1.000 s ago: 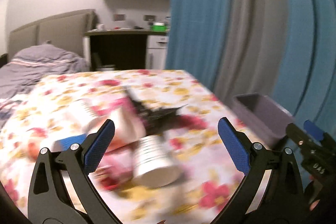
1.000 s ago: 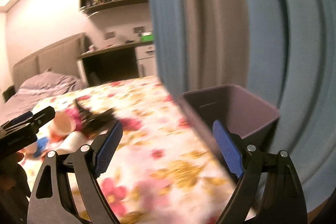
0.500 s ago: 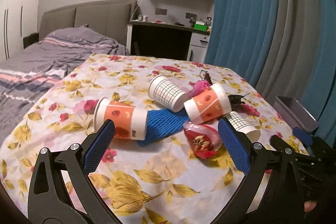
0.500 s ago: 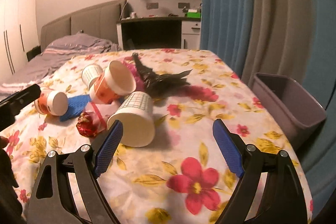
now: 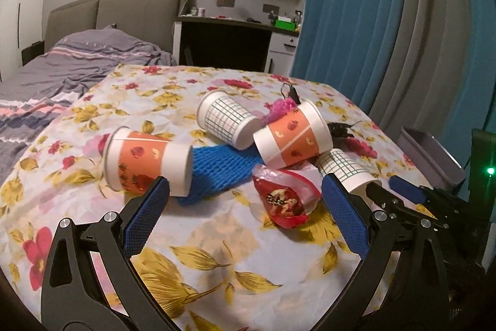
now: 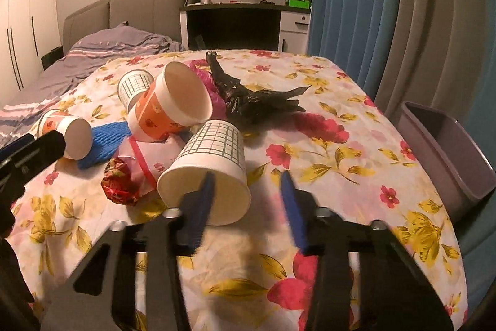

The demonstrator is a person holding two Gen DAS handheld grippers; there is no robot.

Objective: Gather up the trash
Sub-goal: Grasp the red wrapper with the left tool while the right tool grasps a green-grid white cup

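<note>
Trash pile sits mid-table on the floral tablecloth [image 6: 341, 151], all of it lying loose, nothing in my grip.

My right gripper [image 6: 246, 200] has just been closing, jaws about a third apart. The left blue finger overlaps the rim of the nearest grid-pattern paper cup [image 6: 210, 163], which lies on its side with its mouth toward me; whether the pad touches it I cannot tell. Nothing is clamped. The right finger hangs over bare cloth.

My left gripper [image 5: 245, 207] is wide open and empty, pointing at the red snack wrapper [image 5: 285, 200]. Its left finger is just beside an orange-banded cup [image 5: 145, 160] lying on its side.

Behind these: blue foam net sleeve [image 5: 217, 166] flat under the cups, a second orange cup [image 6: 170, 104] tilted on the pile, a second grid cup [image 5: 226, 120], pink plastic [image 5: 279, 107], a crumpled black bag [image 6: 254, 101].

Grey bin [image 6: 449, 151] stands just off the table's right edge, against the curtain [image 6: 387, 5]. Open cloth between the pile and that edge. Near edge of the table is clear cloth too. Bed [image 5: 62, 67] lies beyond the left edge.
</note>
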